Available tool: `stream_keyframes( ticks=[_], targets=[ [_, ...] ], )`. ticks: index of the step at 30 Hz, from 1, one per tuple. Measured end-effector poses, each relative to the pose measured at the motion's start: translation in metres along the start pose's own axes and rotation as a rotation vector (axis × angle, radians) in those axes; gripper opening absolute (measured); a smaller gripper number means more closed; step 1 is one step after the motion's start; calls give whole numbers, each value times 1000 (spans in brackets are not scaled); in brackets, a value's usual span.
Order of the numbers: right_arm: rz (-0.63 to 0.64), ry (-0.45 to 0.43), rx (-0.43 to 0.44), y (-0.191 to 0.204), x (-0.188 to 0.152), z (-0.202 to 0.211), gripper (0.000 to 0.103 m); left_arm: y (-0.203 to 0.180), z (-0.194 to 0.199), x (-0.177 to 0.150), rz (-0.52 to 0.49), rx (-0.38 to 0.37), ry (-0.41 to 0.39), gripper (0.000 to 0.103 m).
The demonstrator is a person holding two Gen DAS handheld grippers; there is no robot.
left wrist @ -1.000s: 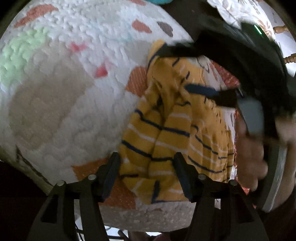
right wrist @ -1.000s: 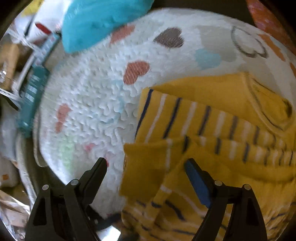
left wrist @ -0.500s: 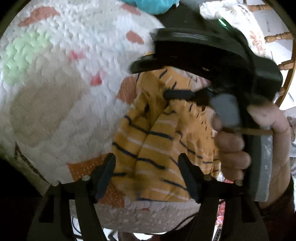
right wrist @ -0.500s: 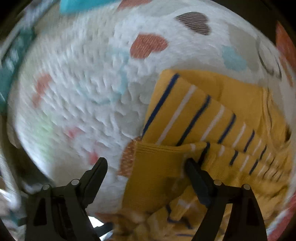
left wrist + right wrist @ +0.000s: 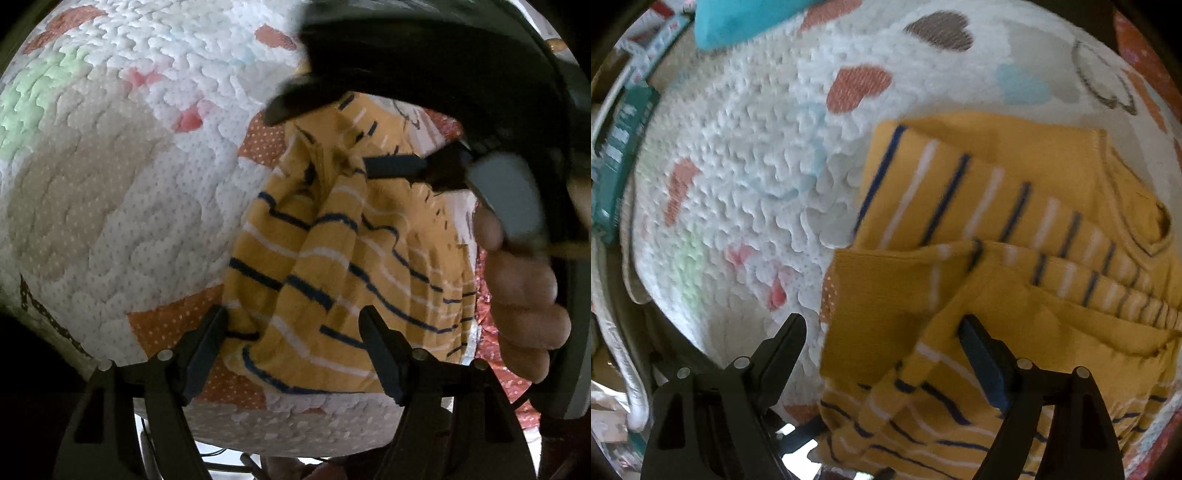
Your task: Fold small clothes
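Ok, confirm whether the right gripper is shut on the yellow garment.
No: the right gripper is open, its fingers spread over the yellow striped garment.

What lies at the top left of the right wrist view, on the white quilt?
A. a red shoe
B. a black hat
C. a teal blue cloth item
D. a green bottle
C: a teal blue cloth item lies at the top edge of the white quilt, apart from the yellow striped garment.

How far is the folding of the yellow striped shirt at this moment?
Partly done. One side of the yellow striped shirt is already folded over and lies in layers on the quilt. The left claw and the right claw are both open over the bunched lower part. Left to do: flatten that part and finish the fold.
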State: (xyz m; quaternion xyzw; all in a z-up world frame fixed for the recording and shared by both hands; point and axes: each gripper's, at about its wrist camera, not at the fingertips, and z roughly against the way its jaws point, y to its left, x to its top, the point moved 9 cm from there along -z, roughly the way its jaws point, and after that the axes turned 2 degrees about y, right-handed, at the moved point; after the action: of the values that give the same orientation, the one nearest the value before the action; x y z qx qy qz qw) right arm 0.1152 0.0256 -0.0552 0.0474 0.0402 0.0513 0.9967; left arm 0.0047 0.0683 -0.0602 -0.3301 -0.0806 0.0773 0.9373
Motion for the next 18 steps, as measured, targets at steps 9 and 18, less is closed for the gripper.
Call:
stream_keyframes(
  ticks=[9, 18],
  targets=[
    [191, 24, -347, 9, 1, -16, 45, -3, -3, 0, -1, 35, 12, 16],
    [79, -211, -102, -38, -24, 64, 18, -95, 20, -6, -174, 17, -18, 15]
  ],
)
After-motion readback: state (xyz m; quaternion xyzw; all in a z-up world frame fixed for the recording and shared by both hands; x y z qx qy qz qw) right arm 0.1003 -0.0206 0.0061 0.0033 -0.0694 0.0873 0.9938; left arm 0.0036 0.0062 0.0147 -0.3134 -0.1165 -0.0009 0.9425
